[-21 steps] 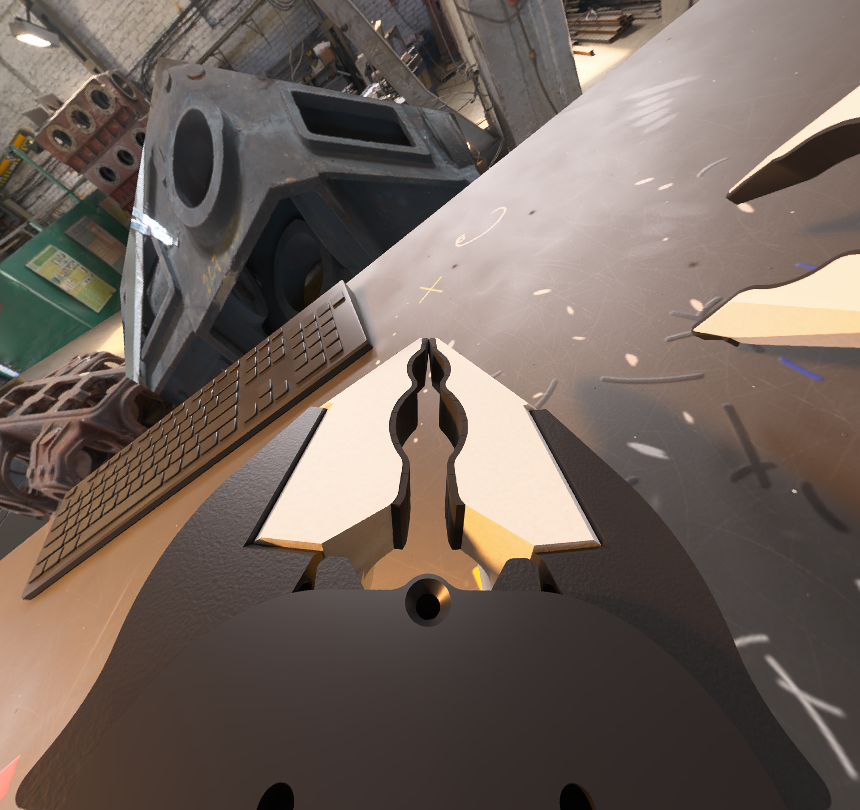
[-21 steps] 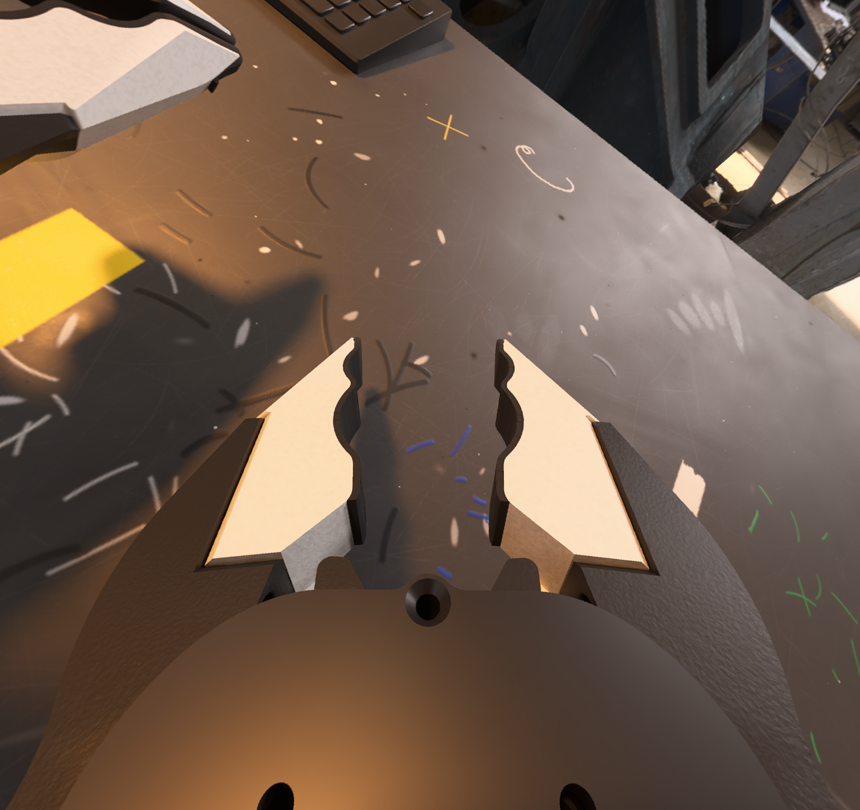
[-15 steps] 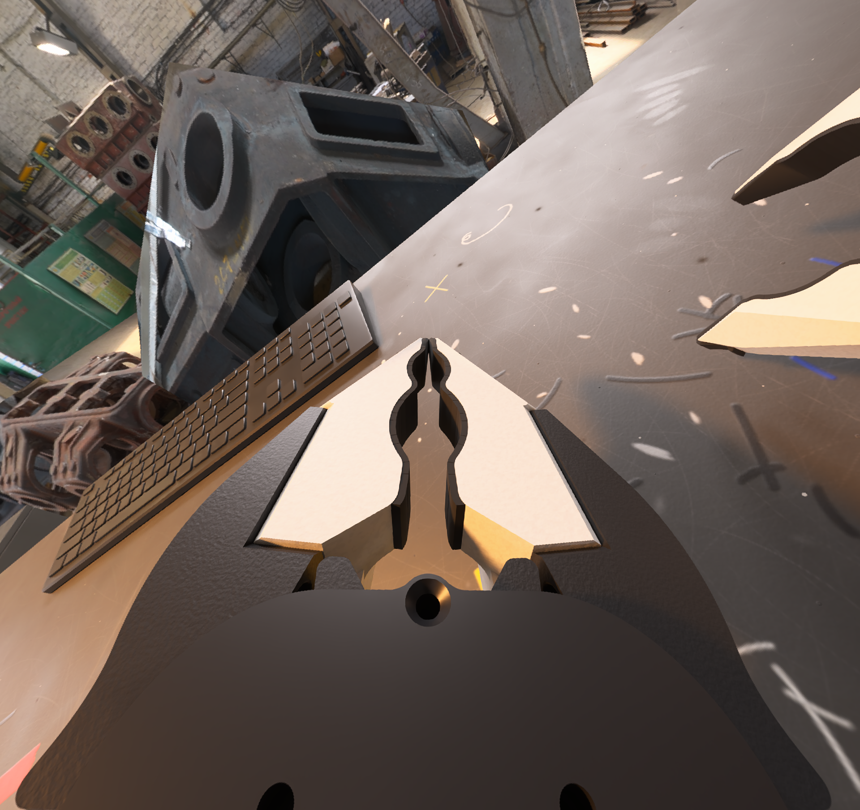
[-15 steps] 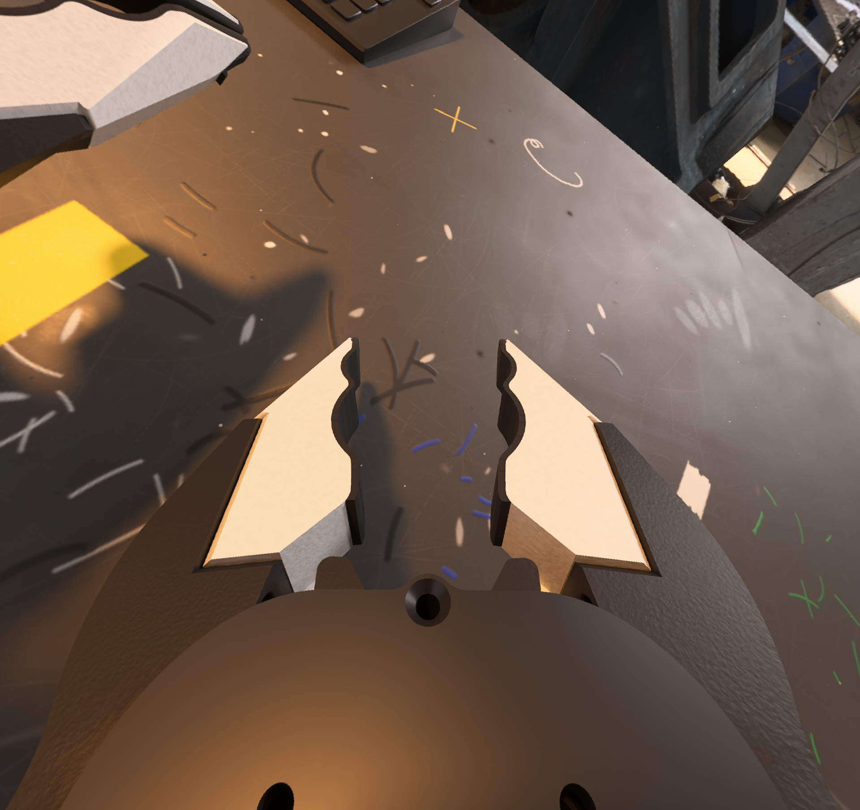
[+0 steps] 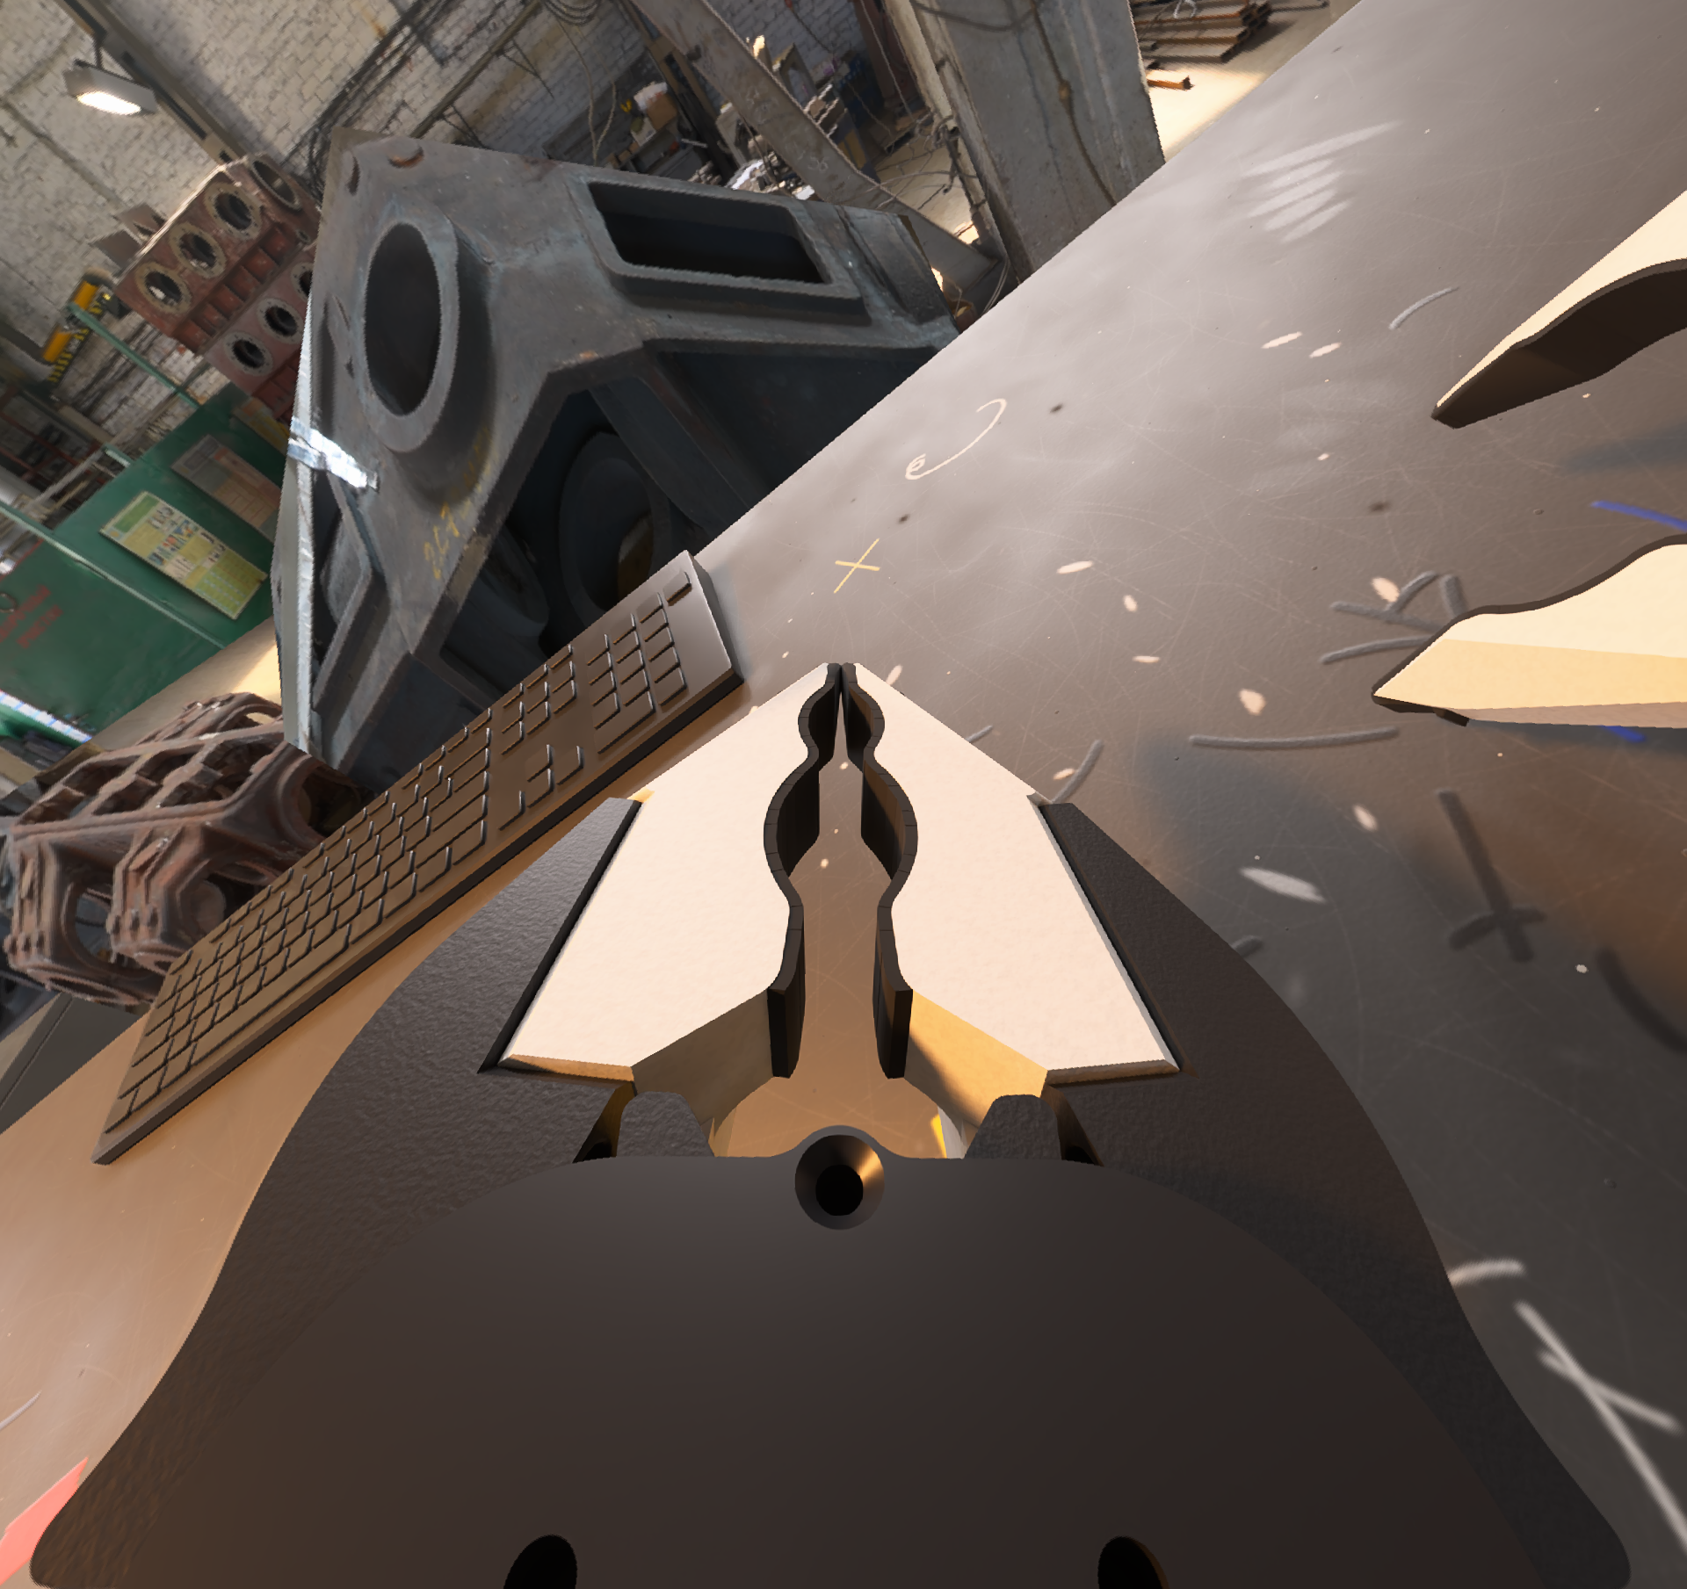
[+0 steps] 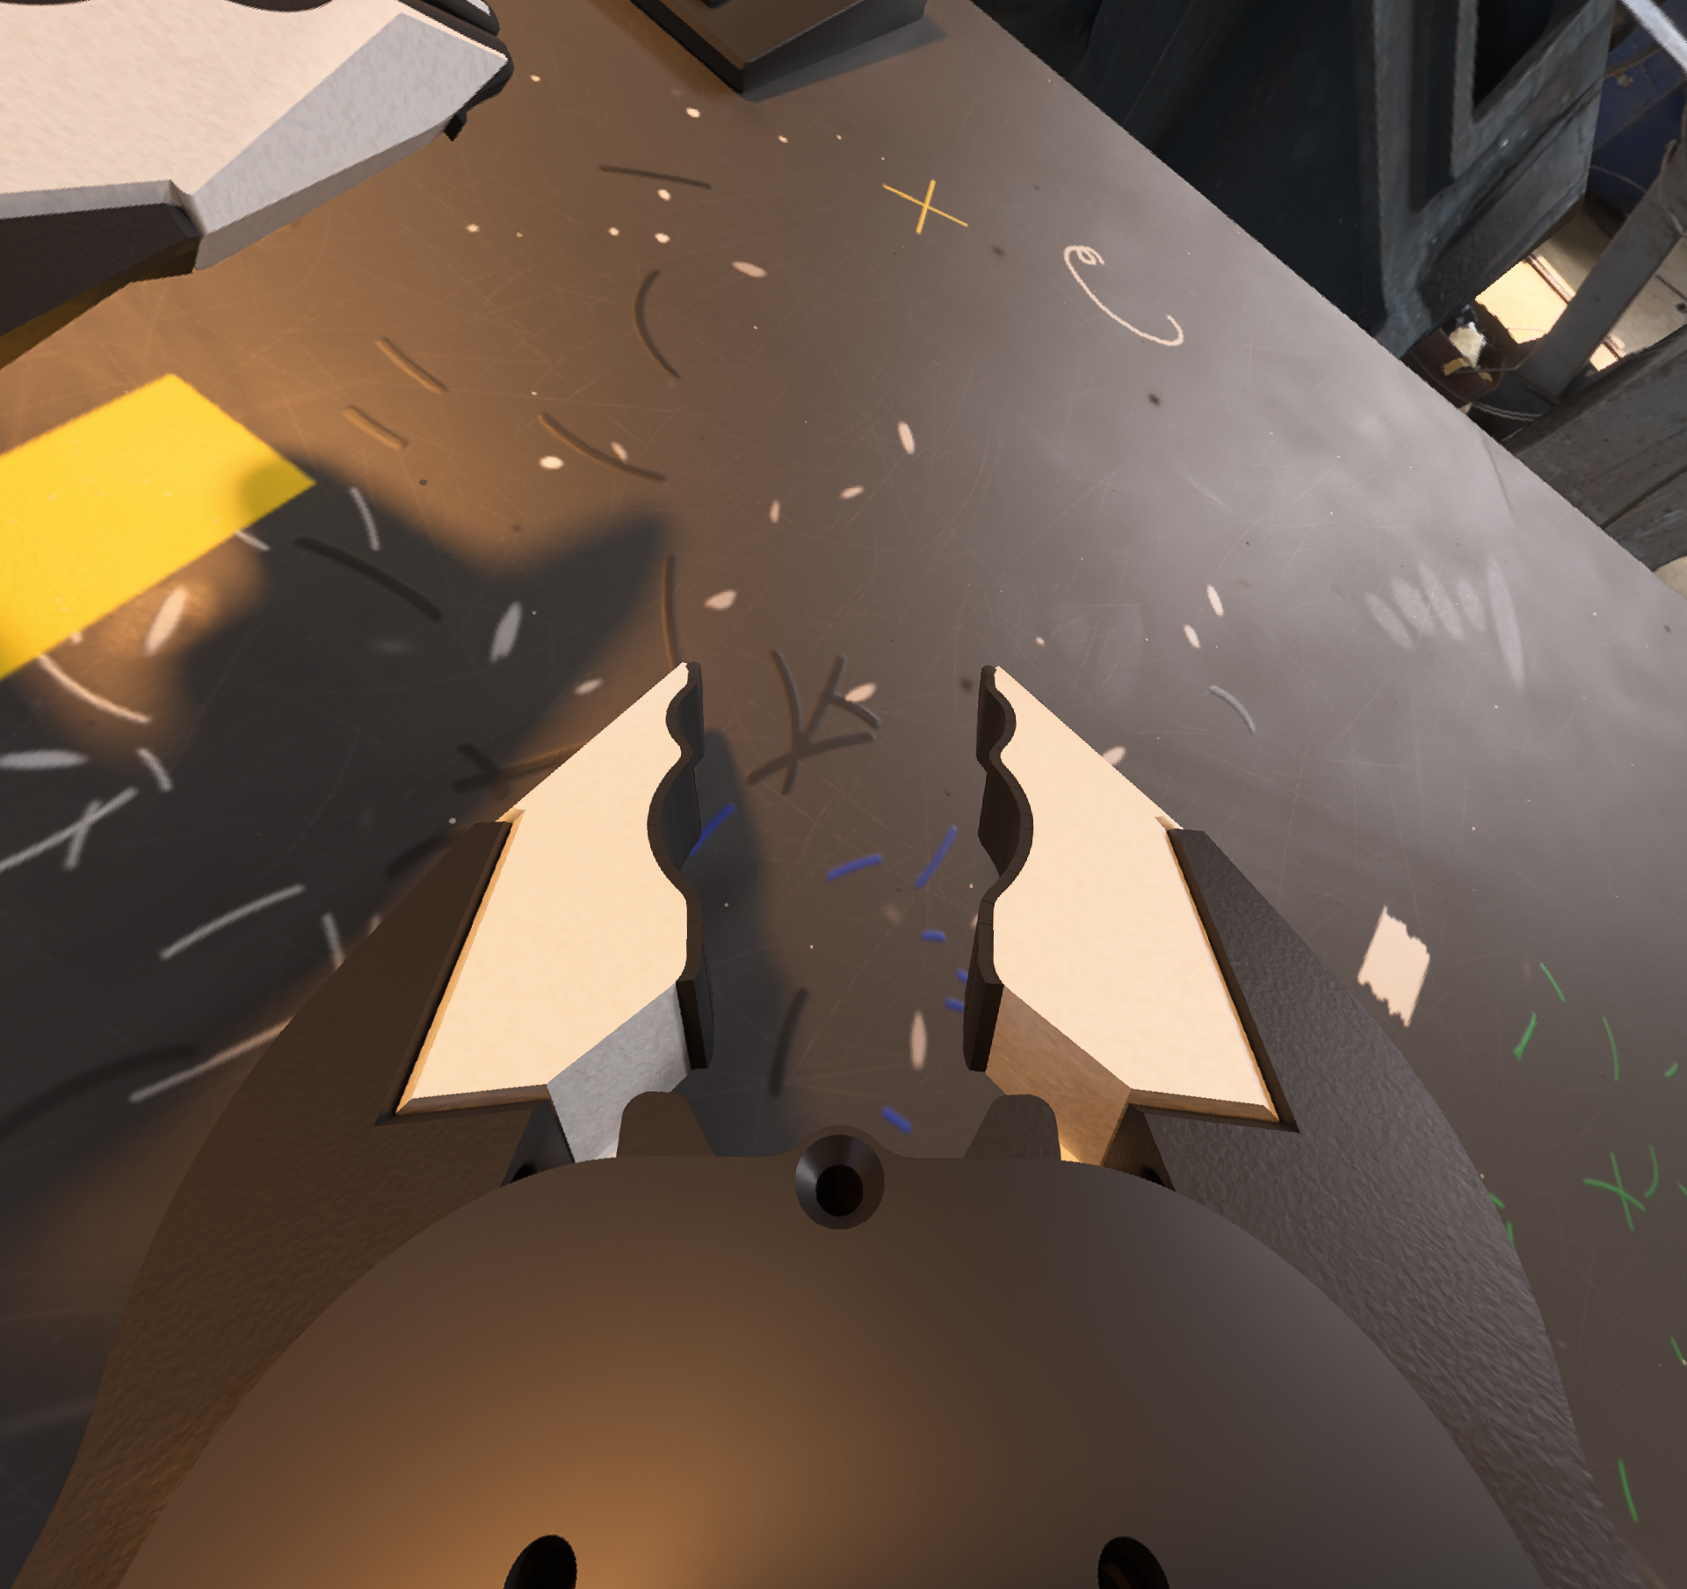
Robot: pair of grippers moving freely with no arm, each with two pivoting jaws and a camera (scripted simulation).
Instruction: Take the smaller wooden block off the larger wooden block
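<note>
- Left gripper [image 5: 841, 674]: tips pressed together, nothing pinched, only bare table showing through the wavy gap behind them.
- Right gripper [image 6: 840, 678]: fingers spread wide, empty, hanging over scuffed tabletop [image 6: 1050, 487]; no contact visible.
- Each shows in the other's view: right gripper's two fingers [image 5: 1552, 669] enter at the left view's right edge; left gripper sits at the right view's top left.
- Neither wooden block is visible in either view, so their position can't be told.
- Yellow patch [image 6: 119, 505] lies flat on the table left of the right gripper.
- Keyboard [image 5: 438, 824] lies along the far table edge, just beyond the left gripper's tips; open surface to its right.
- Versus 0.5 s ago: both views barely shifted, finger gaps unchanged.
- Beyond the edge: large dark machine casting [image 5: 548, 377].
</note>
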